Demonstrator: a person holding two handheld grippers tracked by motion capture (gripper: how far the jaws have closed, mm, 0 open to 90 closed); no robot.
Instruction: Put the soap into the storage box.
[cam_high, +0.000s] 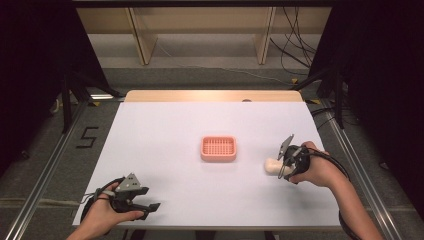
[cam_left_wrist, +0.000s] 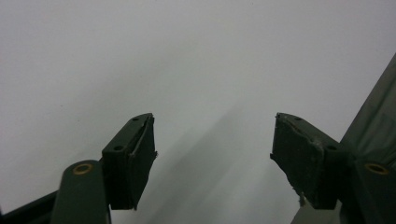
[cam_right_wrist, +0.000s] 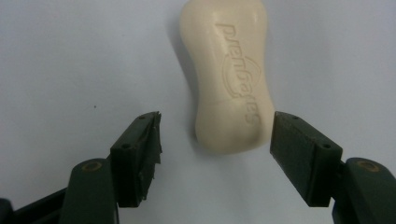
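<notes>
Left gripper (cam_high: 134, 200): nearest to you, low at the left front edge of the table (cam_high: 165, 120). In its own view the jaws stand wide apart with nothing between them, over bare white surface. It is well apart from the soap.

Right gripper (cam_high: 286, 162): your nearer tool for this job, at the right side of the table, pointing inward. In the right gripper view (cam_right_wrist: 215, 135) the jaws are spread wide and press on nothing.

Soap bar (cam_right_wrist: 231, 74): lying flat on the table just ahead of your right gripper; in the high view (cam_high: 274, 166) it sits at the gripper's tips, right of the dish.

Key relation: the bar's long axis runs almost straight away from the jaws, leaning slightly. Its near end already sits between the two pads, close to the right-hand one, with a clear gap to the left-hand one. I judge you need to push a little farther along the bar and shift slightly so it centres before closing across its narrow width.

Soap's look: cream-coloured, rounded ends, gently waisted in the middle, raised lettering along the top face. It looks smooth and may slip under a skewed squeeze.

Pink soap dish (cam_high: 218, 148): farther in, near the table's middle, slotted floor empty, apart from the bar.
</notes>
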